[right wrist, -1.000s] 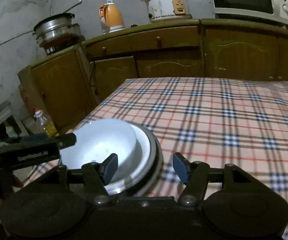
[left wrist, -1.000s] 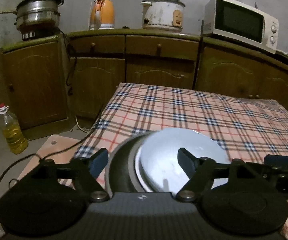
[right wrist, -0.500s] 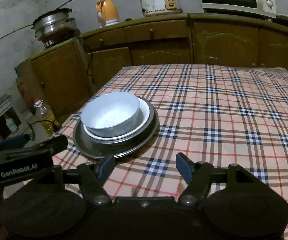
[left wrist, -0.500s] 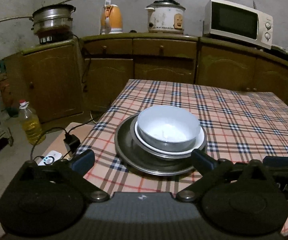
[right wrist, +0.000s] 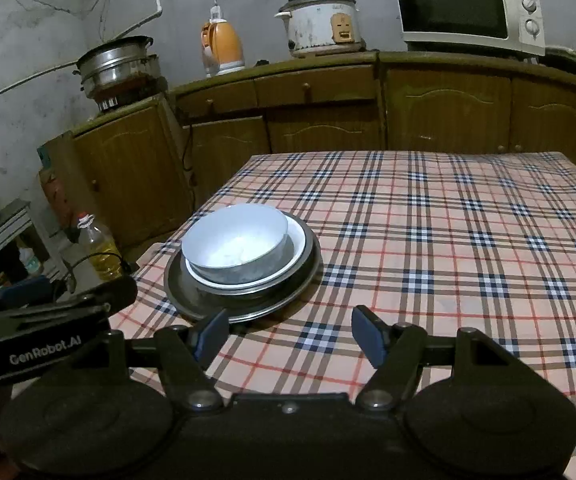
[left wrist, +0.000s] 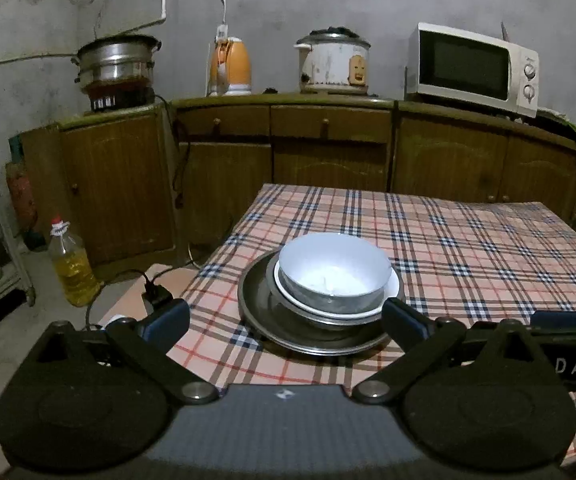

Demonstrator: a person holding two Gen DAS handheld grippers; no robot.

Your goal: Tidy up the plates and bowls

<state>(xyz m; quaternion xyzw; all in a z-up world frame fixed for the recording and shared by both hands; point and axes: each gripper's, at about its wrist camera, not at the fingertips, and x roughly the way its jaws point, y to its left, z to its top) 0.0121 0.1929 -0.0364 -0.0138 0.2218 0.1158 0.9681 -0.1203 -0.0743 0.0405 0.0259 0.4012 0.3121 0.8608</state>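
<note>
A long run of brown wooden cabinets [left wrist: 328, 152] fills the back of the room. On its top stand a white microwave [left wrist: 474, 68], a worn white rice cooker [left wrist: 334, 64], an orange kettle [left wrist: 230, 66] and a steel pot [left wrist: 116, 64] on a burner. No brand can be read on any of them.

In front stands a table under a checked cloth [right wrist: 448, 240] of pink, red, navy and white. Near its left edge the task's dishes sit stacked: a wide dark metal plate [right wrist: 192, 300] at the bottom, a white plate [right wrist: 296, 254] on it, and a white bowl [right wrist: 234, 242] on top, upright.

On the floor left of the table stands a bottle of yellow oil [left wrist: 73, 268] with a red and white cap.

The left gripper [left wrist: 284, 316] has just been opening; its jaws stand wide, near the stack's front but apart from it, gripping nothing. The right gripper [right wrist: 288, 332] has also just widened a little and is empty, over bare cloth beside the stack.

The left tool's side reads "GenRobot.AI" in the right wrist view; the right tool's shows only "DAS".
</note>
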